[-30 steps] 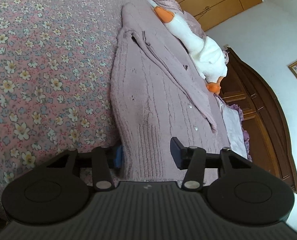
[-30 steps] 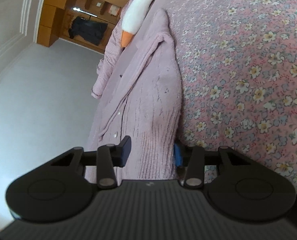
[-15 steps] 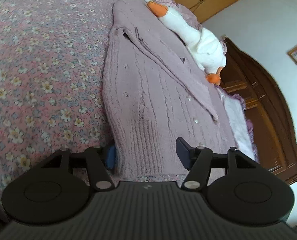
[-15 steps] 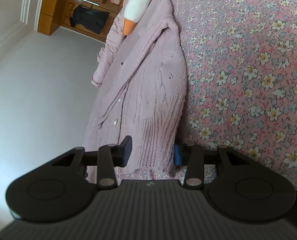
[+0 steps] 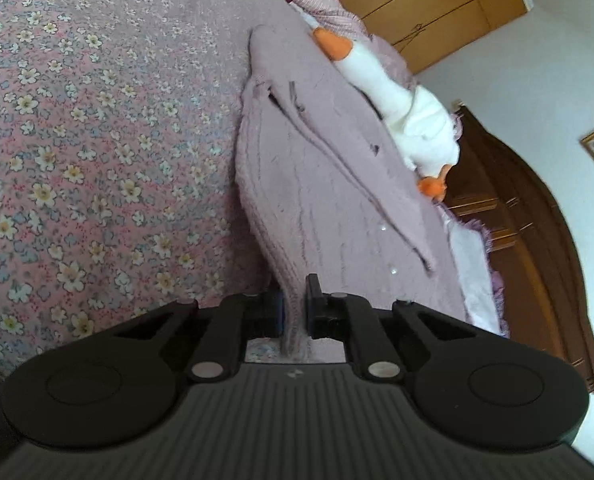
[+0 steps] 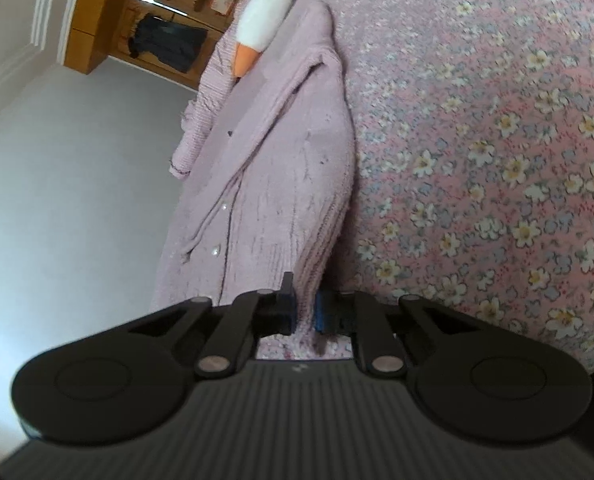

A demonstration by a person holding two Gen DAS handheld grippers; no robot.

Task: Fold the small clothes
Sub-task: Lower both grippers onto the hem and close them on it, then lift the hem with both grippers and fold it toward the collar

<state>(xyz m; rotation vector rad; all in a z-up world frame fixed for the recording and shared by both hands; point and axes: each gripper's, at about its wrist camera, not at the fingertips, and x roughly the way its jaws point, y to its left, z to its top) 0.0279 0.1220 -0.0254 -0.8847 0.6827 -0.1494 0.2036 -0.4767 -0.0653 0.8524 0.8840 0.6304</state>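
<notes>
Pinching cardigan point(image 5: 321, 184) hem | left gripper point(image 5: 295, 306), right gripper point(image 6: 305, 310) fingers clamp it | soft, light, floppy knit beside goose point(image 5: 401, 116)

Around us: bedroom things

We see a pink floral bedspread point(image 5: 77, 152), a white plush goose with orange beak point(image 5: 401, 120) at two o'clock, and a dark wooden headboard point(image 5: 537, 240) at three o'clock.

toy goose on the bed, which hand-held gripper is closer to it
Probably left. The left hand-held gripper clamps the cardigan with the toy goose just across it; the right hand-held gripper, also clamped on, sees it far beyond.
</notes>
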